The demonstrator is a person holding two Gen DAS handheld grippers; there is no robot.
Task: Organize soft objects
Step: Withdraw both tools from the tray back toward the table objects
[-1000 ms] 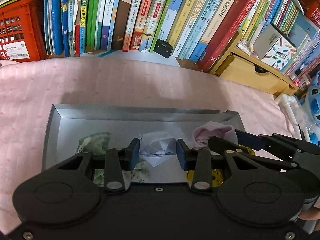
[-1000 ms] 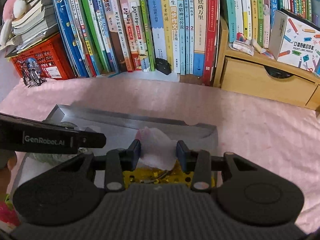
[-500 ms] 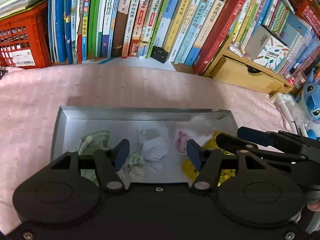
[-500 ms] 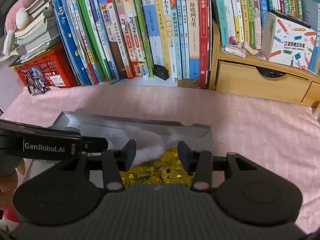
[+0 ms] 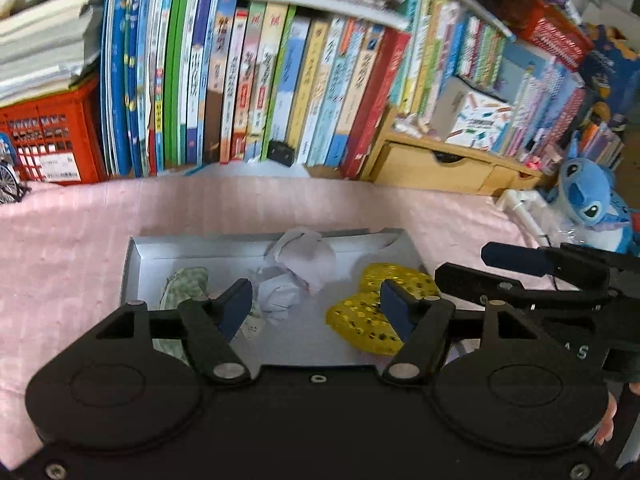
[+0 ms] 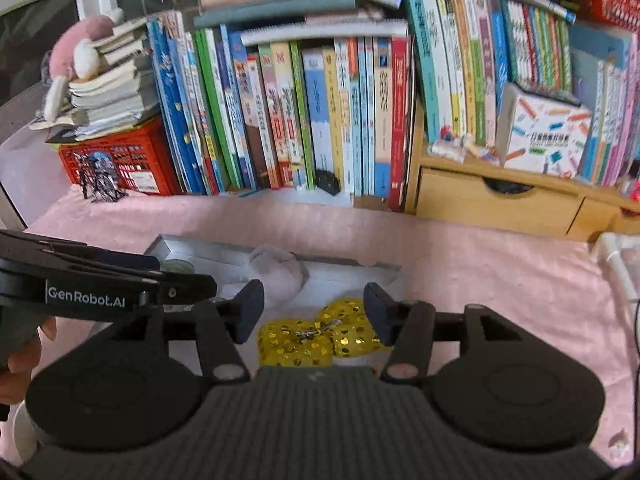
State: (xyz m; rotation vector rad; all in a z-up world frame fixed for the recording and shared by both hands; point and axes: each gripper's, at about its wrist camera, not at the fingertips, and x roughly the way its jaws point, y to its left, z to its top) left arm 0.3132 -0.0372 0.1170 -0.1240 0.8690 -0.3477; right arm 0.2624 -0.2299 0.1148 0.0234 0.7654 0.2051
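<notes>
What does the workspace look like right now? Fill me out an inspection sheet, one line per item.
Surface: pink cloth covers the table.
Job's things: grey tray holds a green patterned cloth, a crumpled white cloth, a pale pink cloth against the far wall and a yellow sequined piece.
Clutter: nothing seen on the cloth near the tray.
Grippers: left gripper and right gripper above the tray, jaws opening, nothing between the pads.
Cables: thin dark lead at the right edge.
Surroundings: row of books, red crate, wooden drawer unit, blue plush toy.
</notes>
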